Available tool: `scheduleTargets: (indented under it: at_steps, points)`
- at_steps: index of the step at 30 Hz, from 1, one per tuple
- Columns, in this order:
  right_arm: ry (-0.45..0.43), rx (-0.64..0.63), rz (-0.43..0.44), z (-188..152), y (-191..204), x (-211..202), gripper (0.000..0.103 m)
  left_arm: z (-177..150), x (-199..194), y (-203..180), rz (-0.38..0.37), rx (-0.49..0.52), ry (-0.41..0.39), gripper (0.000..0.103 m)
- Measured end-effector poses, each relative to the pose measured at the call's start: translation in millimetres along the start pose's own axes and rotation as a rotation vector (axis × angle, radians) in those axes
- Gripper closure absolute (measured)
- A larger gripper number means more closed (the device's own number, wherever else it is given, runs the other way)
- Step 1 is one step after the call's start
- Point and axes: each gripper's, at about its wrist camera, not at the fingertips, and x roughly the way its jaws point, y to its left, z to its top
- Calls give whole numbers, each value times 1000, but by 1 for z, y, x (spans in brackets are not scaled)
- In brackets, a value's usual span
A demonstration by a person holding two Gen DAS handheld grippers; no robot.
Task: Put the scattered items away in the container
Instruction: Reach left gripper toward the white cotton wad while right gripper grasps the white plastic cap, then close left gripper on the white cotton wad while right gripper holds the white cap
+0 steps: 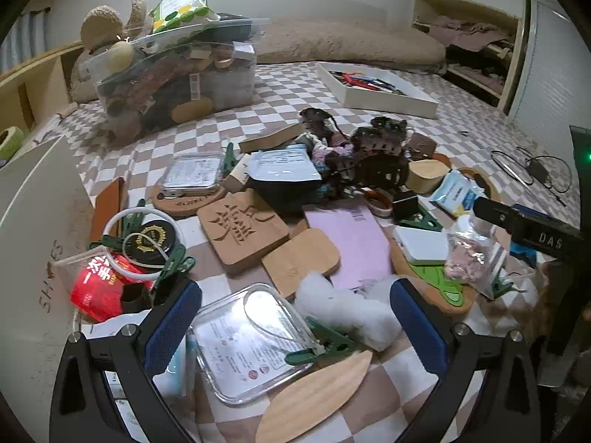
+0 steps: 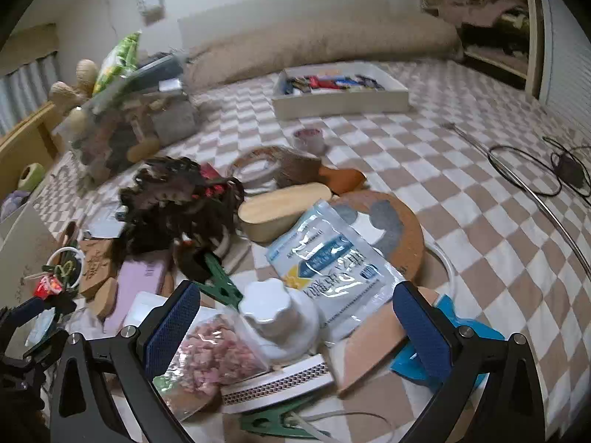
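Observation:
Scattered items cover the checkered bed. My left gripper (image 1: 295,325) is open and empty, its blue pads either side of a clear glass lid (image 1: 251,343), white fluff (image 1: 343,306) and a green clip (image 1: 321,347). My right gripper (image 2: 295,325) is open and empty, over a white bottle cap (image 2: 273,310), a bag of pink bits (image 2: 218,358) and a blue-white packet (image 2: 332,269). The clear bin (image 1: 173,85), piled full, stands far left; it also shows in the right wrist view (image 2: 122,125). A white tray (image 1: 376,88) holding pens lies behind.
Wooden coasters (image 1: 243,232), a pink notebook (image 1: 351,243), dark hair pieces (image 2: 177,203), a red pouch (image 1: 99,288) and a round cork mat (image 2: 391,221) lie in the pile. Black cables (image 2: 535,173) lie at right. A long pillow (image 1: 343,44) lies at the back.

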Motion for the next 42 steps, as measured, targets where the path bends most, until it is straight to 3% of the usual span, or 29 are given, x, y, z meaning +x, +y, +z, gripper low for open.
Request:
scheduleTargets:
  at_steps: [8,11,16,18,20,23,25,27,34,36,42]
  points:
    - [7,-23,19,-5,5,2,0,0,-2,-12,-118,22,-31,0]
    - [-7,-26,-11,-5,6,-1,0,1,-6,-23,-128,82,-66,0]
    - [-10,-55,42,-5,12,-6,0,4,-1,-30,-157,118,-75,0]
    - [-11,-85,44,-6,18,-7,8,5,3,-30,-164,113,-72,0]
    - [-5,-111,41,-7,22,-6,15,4,7,-31,-165,118,-57,13]
    - [12,-127,24,-9,23,-2,16,0,15,-32,-149,128,-31,14]
    - [23,-116,22,-9,20,0,32,-1,18,-31,-153,123,-21,14]
    - [44,-92,20,-8,15,4,56,-1,19,-30,-161,120,-18,14]
    - [66,-60,0,-8,8,11,58,-2,21,-36,-154,162,-18,14]
    - [55,-61,6,-7,8,10,72,-3,22,-36,-151,166,-11,14]
    - [48,-45,64,-5,7,6,72,-3,27,-30,-126,143,15,14]
